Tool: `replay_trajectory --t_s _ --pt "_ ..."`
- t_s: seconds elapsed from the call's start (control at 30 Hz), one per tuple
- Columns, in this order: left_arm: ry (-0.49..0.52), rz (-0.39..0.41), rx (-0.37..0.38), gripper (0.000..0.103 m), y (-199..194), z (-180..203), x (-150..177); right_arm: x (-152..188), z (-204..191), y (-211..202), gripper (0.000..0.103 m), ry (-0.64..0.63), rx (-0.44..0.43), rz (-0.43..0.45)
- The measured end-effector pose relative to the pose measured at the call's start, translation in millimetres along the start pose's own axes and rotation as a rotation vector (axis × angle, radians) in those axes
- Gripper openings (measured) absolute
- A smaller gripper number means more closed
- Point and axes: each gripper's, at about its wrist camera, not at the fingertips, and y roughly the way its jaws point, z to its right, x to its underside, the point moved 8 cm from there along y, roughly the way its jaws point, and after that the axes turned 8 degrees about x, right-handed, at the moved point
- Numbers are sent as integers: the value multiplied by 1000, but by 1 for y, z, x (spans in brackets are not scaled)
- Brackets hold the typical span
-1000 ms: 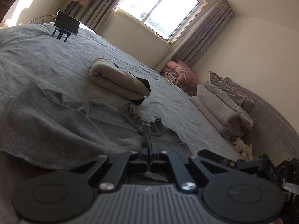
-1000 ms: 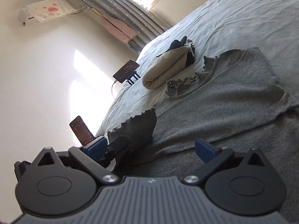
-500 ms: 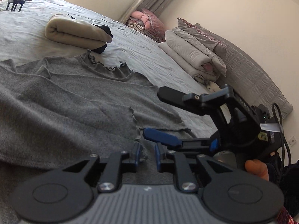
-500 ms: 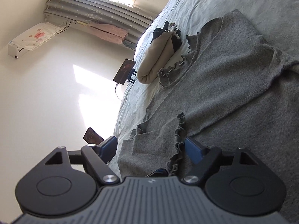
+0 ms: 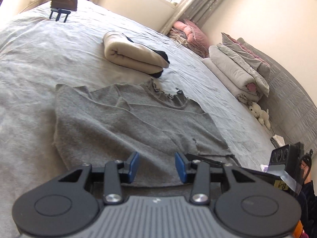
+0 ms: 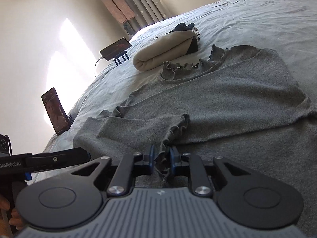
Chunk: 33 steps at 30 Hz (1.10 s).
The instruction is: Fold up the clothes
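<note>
A grey knit sweater [image 5: 126, 123] with a frilled collar lies spread on the bed. One sleeve is folded across its body, frilled cuff [image 6: 178, 125] toward me. My left gripper [image 5: 156, 165] hovers over the sweater's near hem. Its jaws are opening and nothing is gripped between the blue pads [image 5: 132, 165]. My right gripper [image 6: 161, 159] is closing, and its pads pinch the lower end of that frilled cuff. The left gripper's finger [image 6: 59, 159] shows at the left edge of the right wrist view.
A folded beige garment [image 5: 134, 55] with a dark one tucked in lies beyond the collar. A phone on a stand [image 5: 63, 0] sits at the bed's far side, another phone [image 6: 55, 111] leans near the edge. Folded quilts [image 5: 237, 69] and a plush toy [image 5: 261, 115] line the headboard.
My left gripper let go of the sleeve, opened and drew back. My right gripper went from wide open to shut on the frilled cuff. The sleeve now lies across the sweater.
</note>
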Motion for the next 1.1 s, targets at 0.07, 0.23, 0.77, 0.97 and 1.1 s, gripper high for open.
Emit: replay_trajectory --t_s 0.07,0.23,0.77,0.97,1.1 --pt "-36 22 -43 41 -7 -13 -5 -5 -10 -2 10 -7 -36 3" --pt "-153 65 -147 42 -19 -43 -12 -36 -44 -6 9 -19 -127 26" --pt "-275 309 -181 43 -98 -69 -38 -143 -220 14 9 -126 -317 47" --pt "-320 333 -191 43 -101 -84 -38 -150 -257 18 9 -177 -327 49" --pt "-347 333 -197 43 -98 -92 -35 -154 -263 10 8 -192 -332 72"
